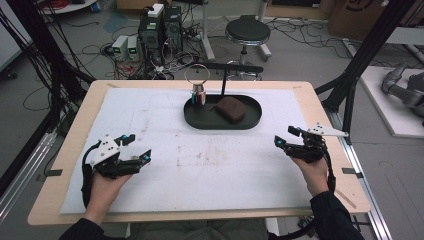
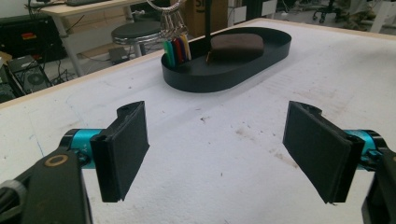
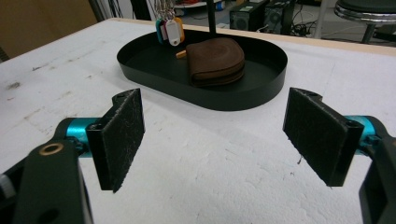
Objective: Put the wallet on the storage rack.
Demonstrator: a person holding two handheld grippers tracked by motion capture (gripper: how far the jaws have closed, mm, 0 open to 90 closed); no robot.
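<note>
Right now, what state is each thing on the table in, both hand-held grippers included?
Left hand-held gripper: open, empty, near the table's left edge.
Right hand-held gripper: open, empty, near the right edge.
Black oval metal tray: flat on the white mat.
Brown leather pouch: closed, lying in the tray.
Ring of coloured key tags: hanging over the tray's left end.

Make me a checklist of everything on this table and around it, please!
Surface: white mat on a wooden table, with brown smudges.
Job's things: black oval tray holds a brown leather pouch; key tags hang from a ring on the tray's black stand.
Clutter: nothing seen.
Grippers: left hand-held gripper open, empty; right hand-held gripper open, empty.
Cables: one trails from each hand-held gripper; many on the floor.
Surroundings: black stool, computer boxes, black frame poles.
</note>
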